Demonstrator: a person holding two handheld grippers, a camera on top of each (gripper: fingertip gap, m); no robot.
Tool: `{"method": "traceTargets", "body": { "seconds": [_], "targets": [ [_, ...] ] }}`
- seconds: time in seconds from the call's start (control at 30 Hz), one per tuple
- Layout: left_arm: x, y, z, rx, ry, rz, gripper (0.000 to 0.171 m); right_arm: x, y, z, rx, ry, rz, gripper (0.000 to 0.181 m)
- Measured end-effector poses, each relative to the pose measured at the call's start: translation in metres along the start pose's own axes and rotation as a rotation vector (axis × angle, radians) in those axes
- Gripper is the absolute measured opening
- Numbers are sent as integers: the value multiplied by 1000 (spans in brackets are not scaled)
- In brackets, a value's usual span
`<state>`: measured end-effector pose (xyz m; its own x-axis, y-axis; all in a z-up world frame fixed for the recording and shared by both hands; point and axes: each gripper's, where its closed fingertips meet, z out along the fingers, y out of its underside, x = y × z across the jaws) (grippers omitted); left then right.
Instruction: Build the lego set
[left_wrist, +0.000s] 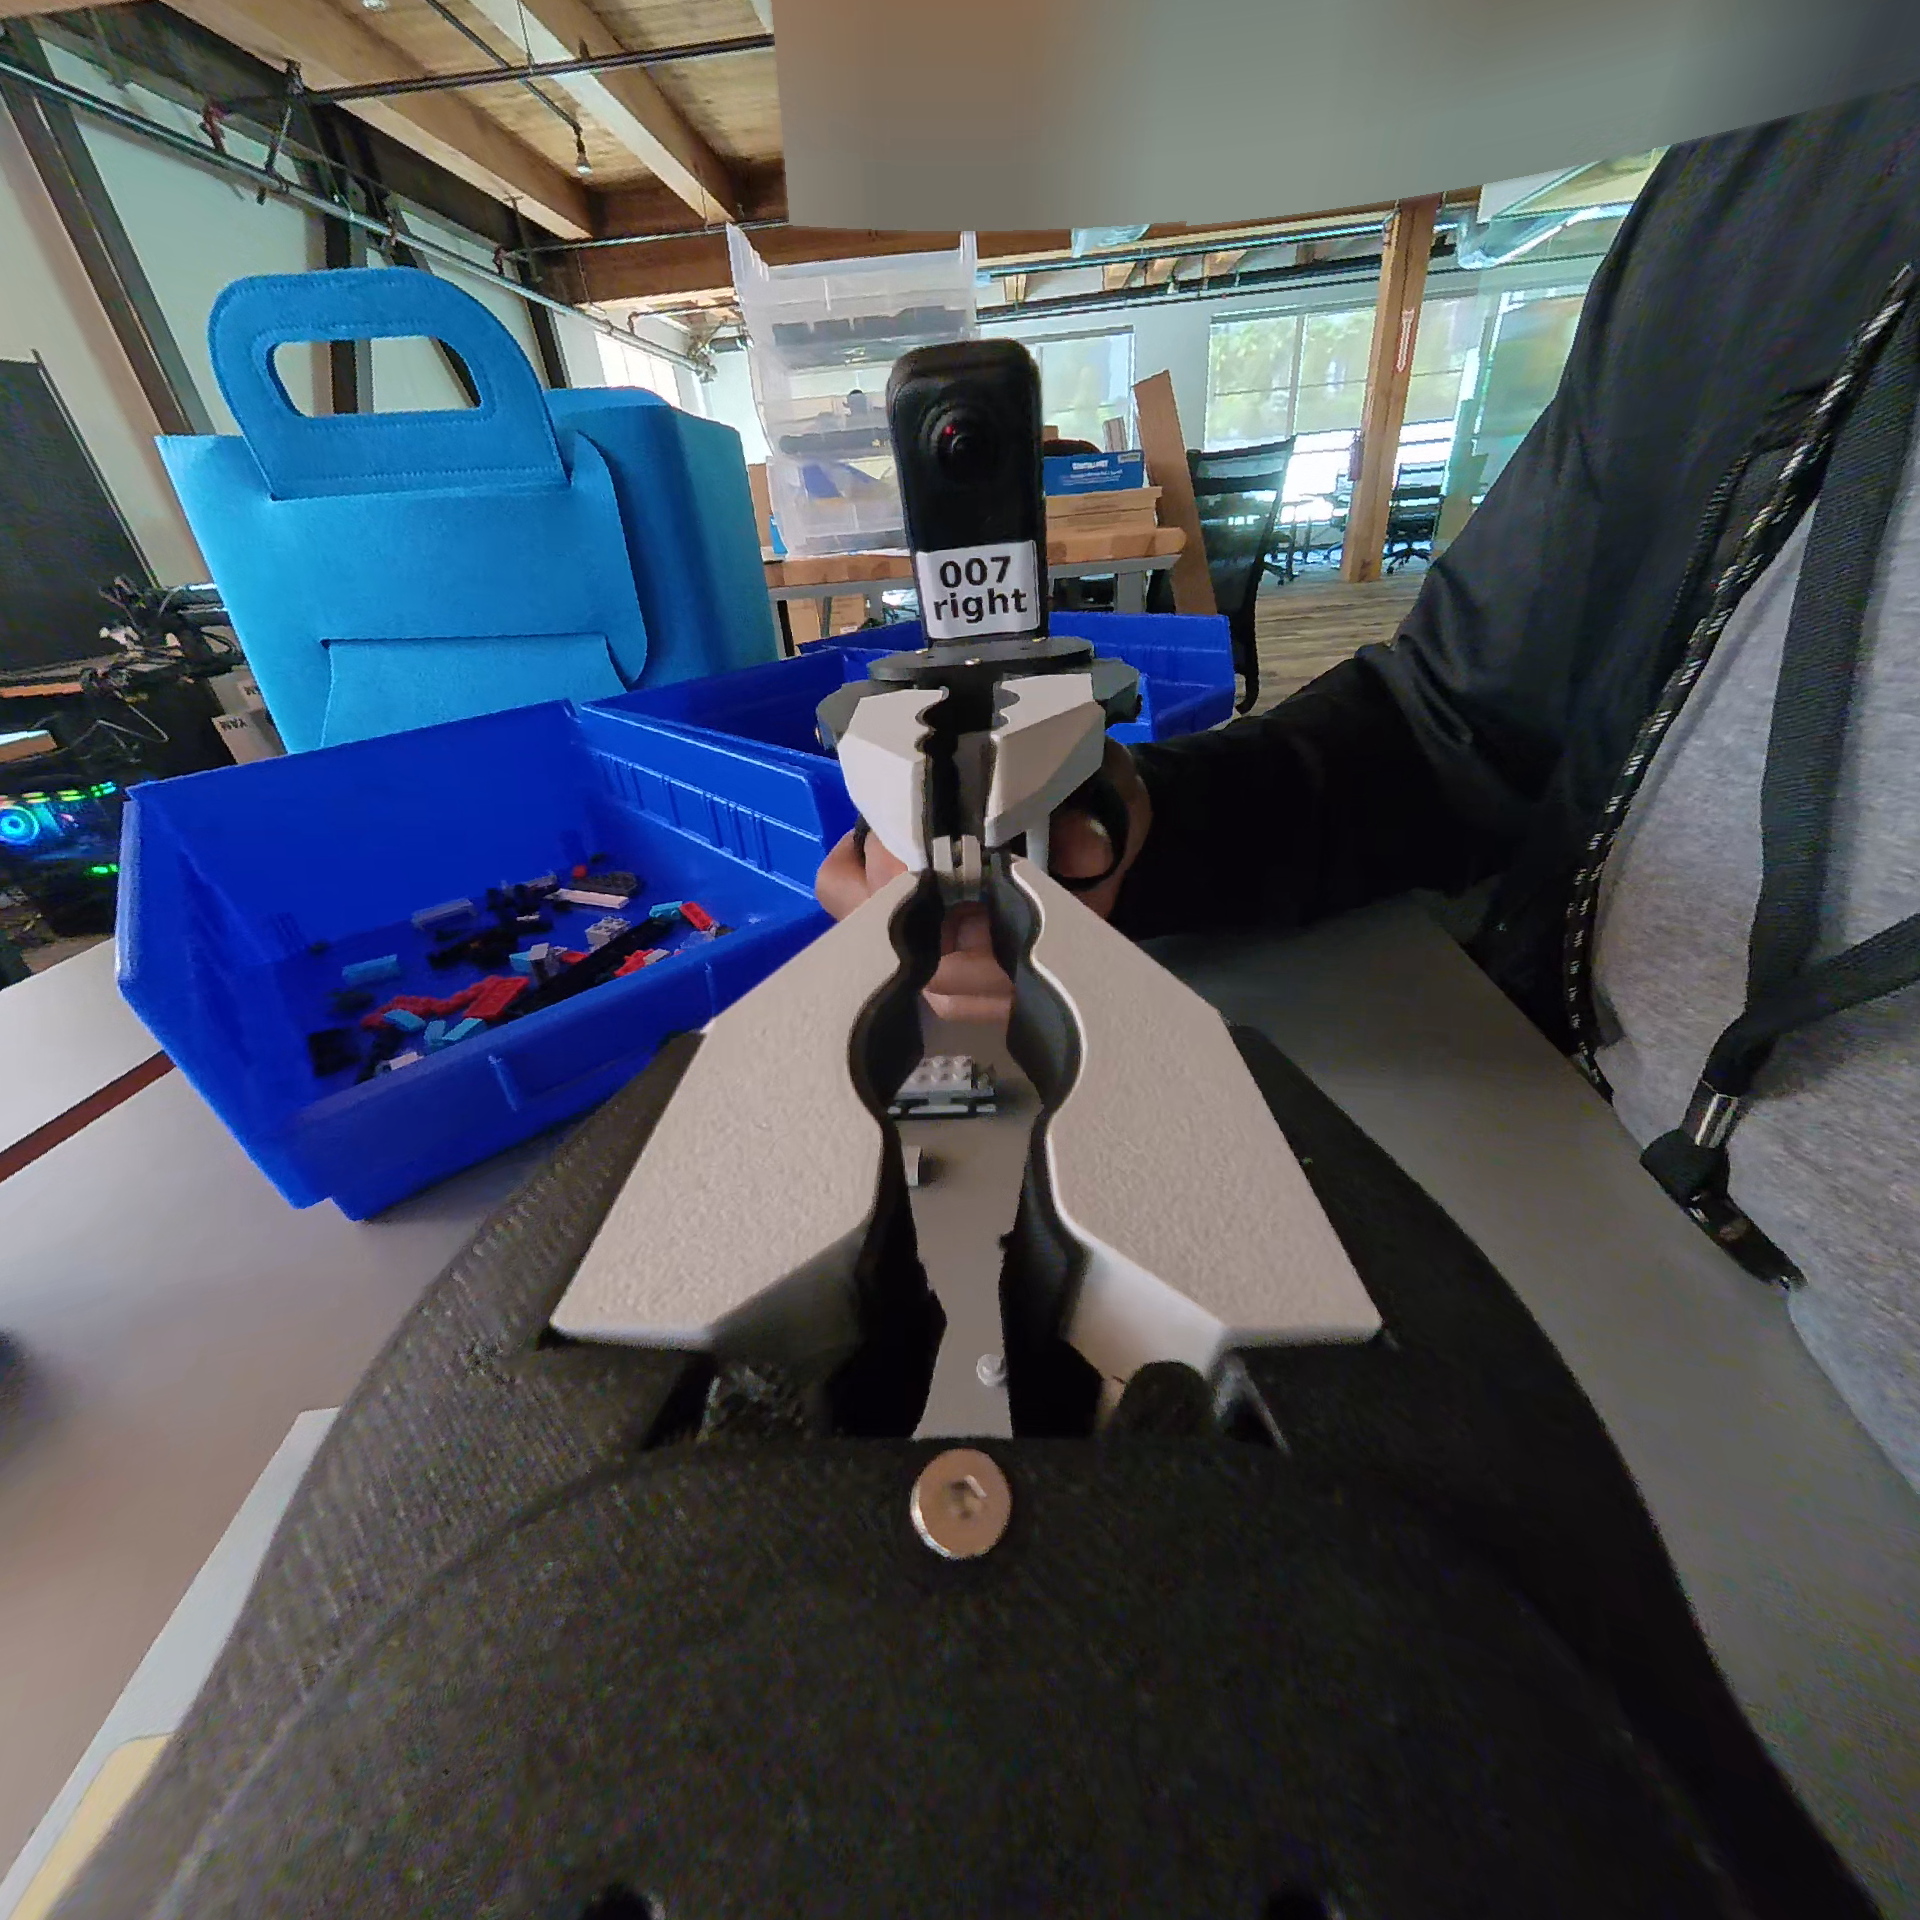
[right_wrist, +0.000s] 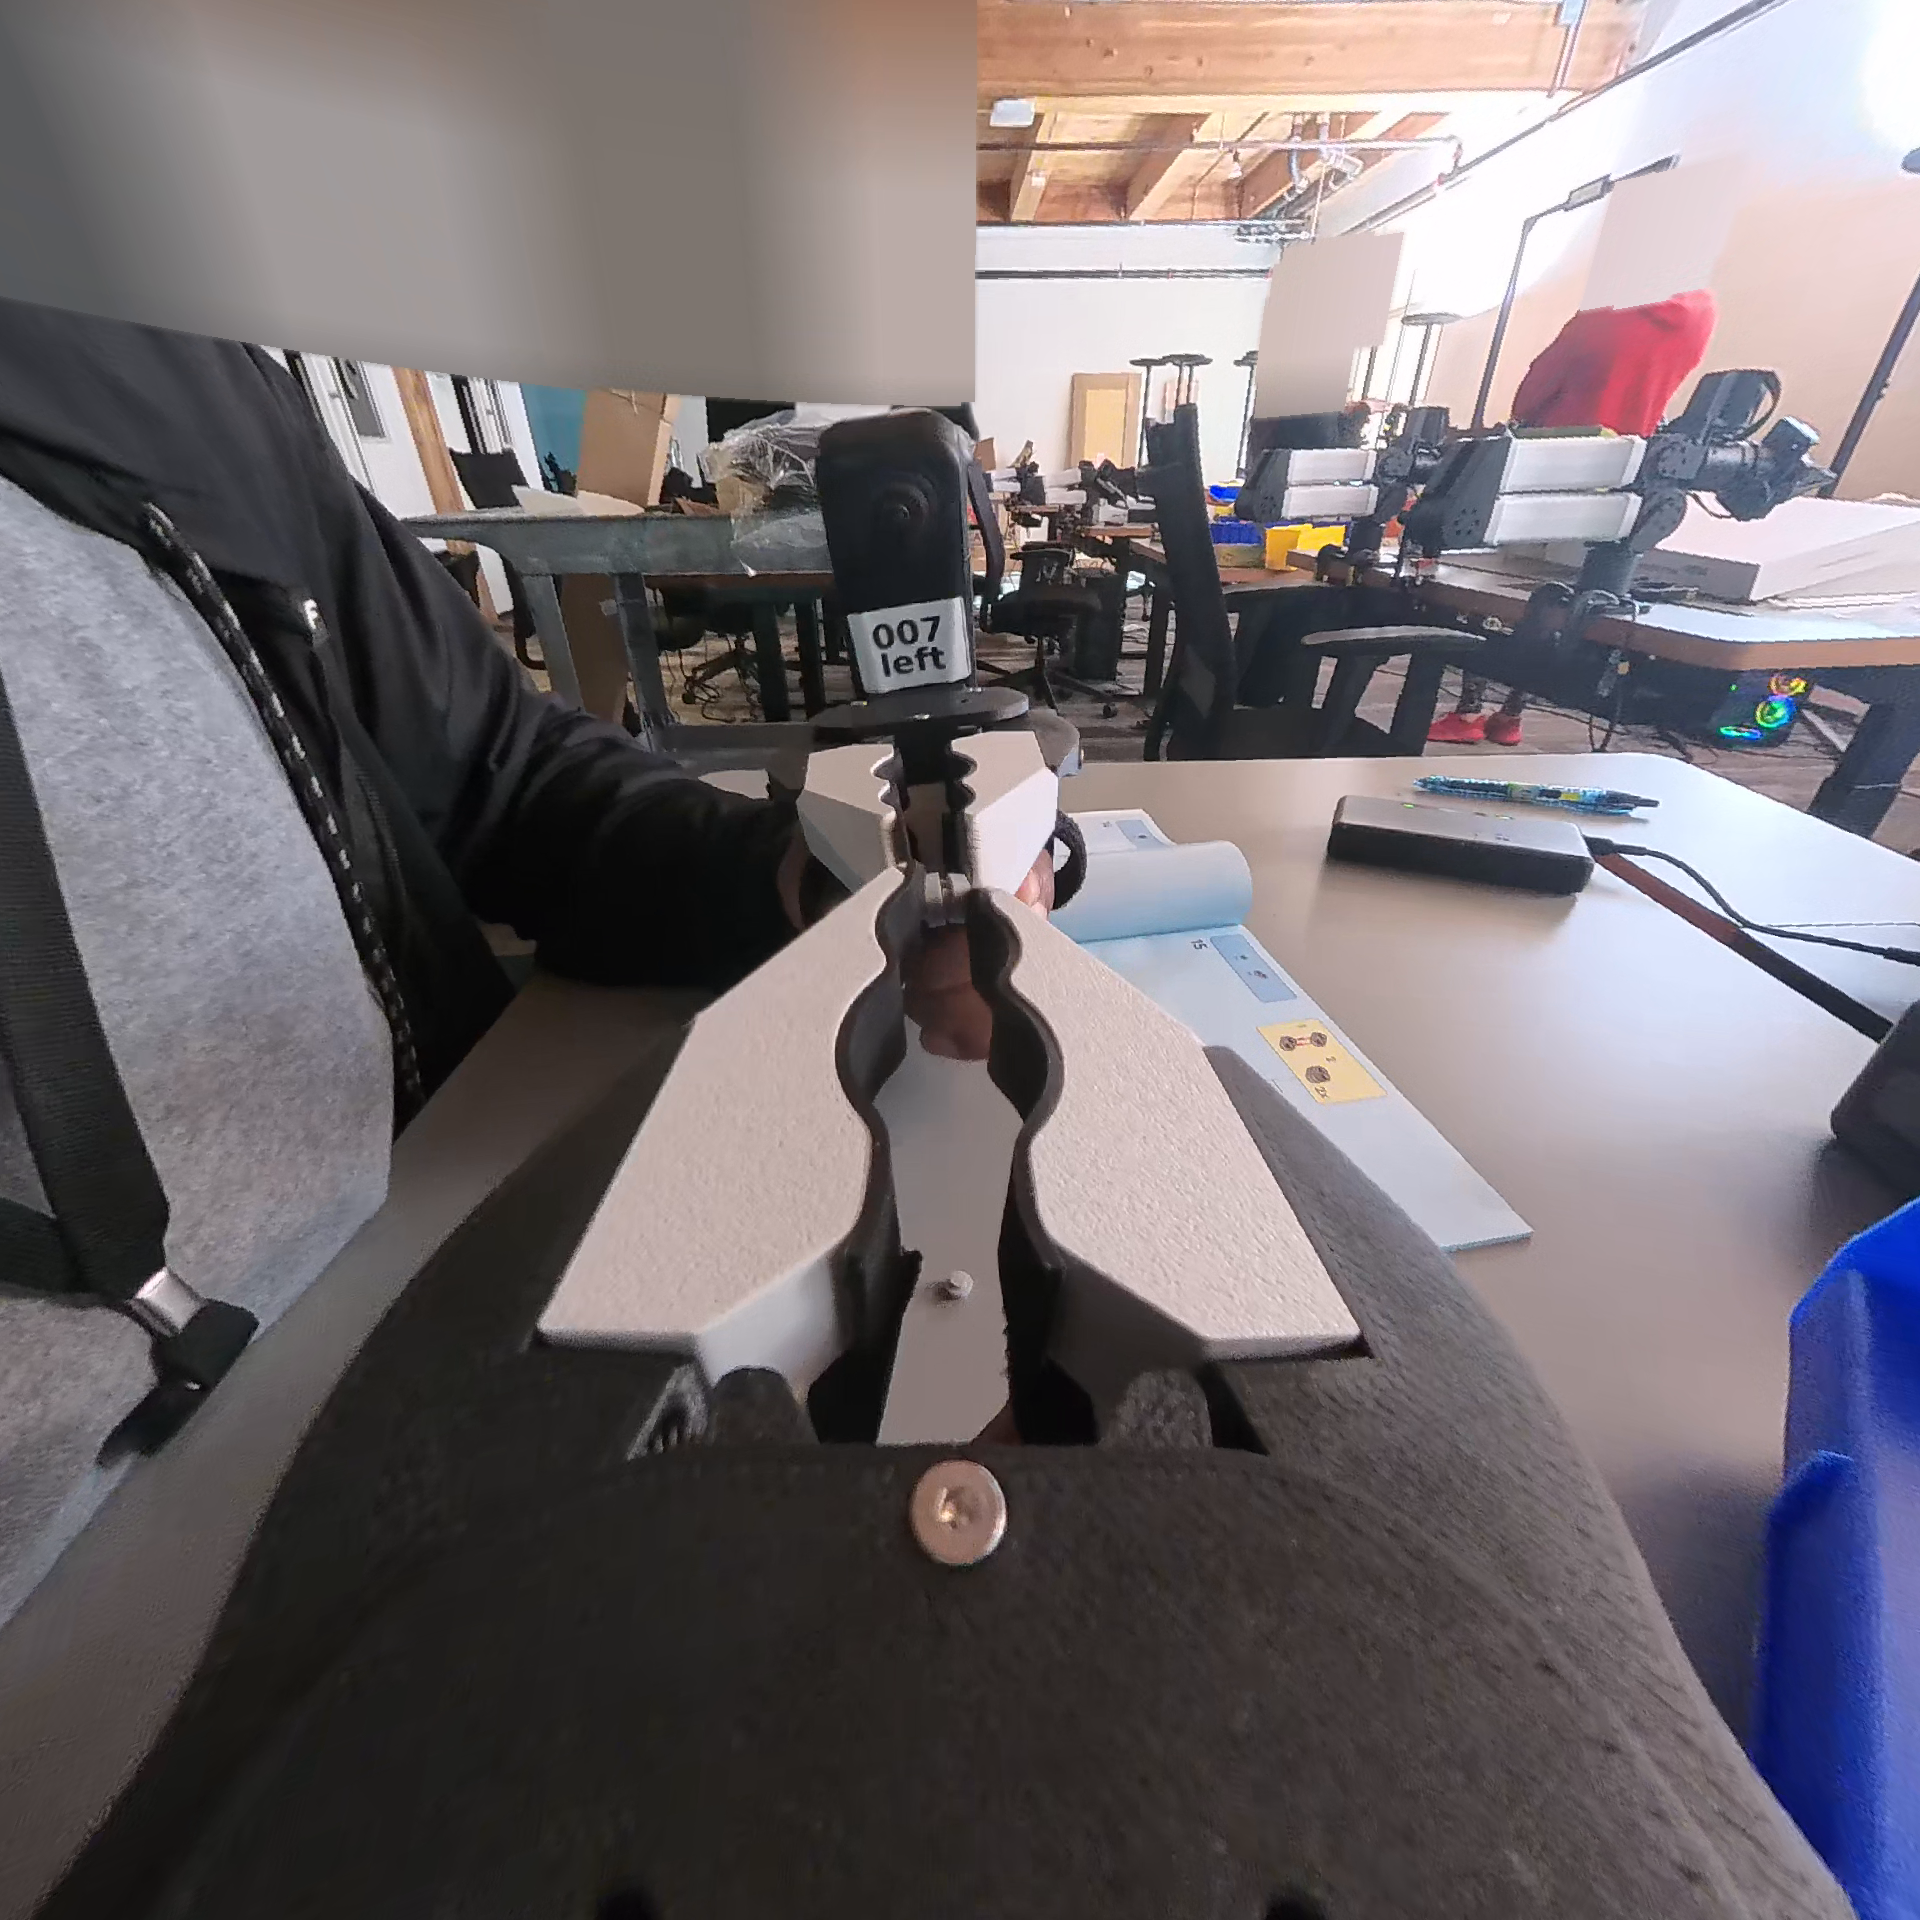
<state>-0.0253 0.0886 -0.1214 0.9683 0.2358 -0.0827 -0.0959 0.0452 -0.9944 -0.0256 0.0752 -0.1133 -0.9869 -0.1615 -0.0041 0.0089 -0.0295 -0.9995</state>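
Pinched between the two opposed tools, a small light grey lego piece (left_wrist: 958, 865) is held tip to tip above the table (left_wrist: 1403, 1039). The left gripper (left_wrist: 961, 894) is closed on one end of it; the right gripper (left_wrist: 956, 847) is closed on the other, nose to nose with the first. In the right wrist view the same piece (right_wrist: 943, 899) is seen at the meeting point of both pairs of fingertips, clear of the table surface.

Progress is judged to be early. Only a small grey studded sub-assembly (left_wrist: 943, 1081) is seen on the table, directly below the grippers, with one loose grey part (left_wrist: 915, 1166) just beside it. Most parts remain unsorted in the blue bin (left_wrist: 436, 1101) — red, black, light blue and grey loose bricks (left_wrist: 499, 977) — well to the side of the left gripper. An open instruction booklet (right_wrist: 1247, 997) is laid flat beyond the right gripper, near a black box (right_wrist: 1460, 857) and a pen (right_wrist: 1532, 792).

Whether the held piece is one part or two being pressed together cannot be told at this size.
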Motion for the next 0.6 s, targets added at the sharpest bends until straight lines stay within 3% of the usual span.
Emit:
{"method": "traceTargets", "body": {
  "seconds": [0.47,0.6],
  "targets": [
    [-1,9,-1,-30,37,-53,10,4,10,0,-30,12,-10,9],
    [8,13,6,-65,64,-27,10,7,18,2,-64,30,-26,1]
  ]
}}
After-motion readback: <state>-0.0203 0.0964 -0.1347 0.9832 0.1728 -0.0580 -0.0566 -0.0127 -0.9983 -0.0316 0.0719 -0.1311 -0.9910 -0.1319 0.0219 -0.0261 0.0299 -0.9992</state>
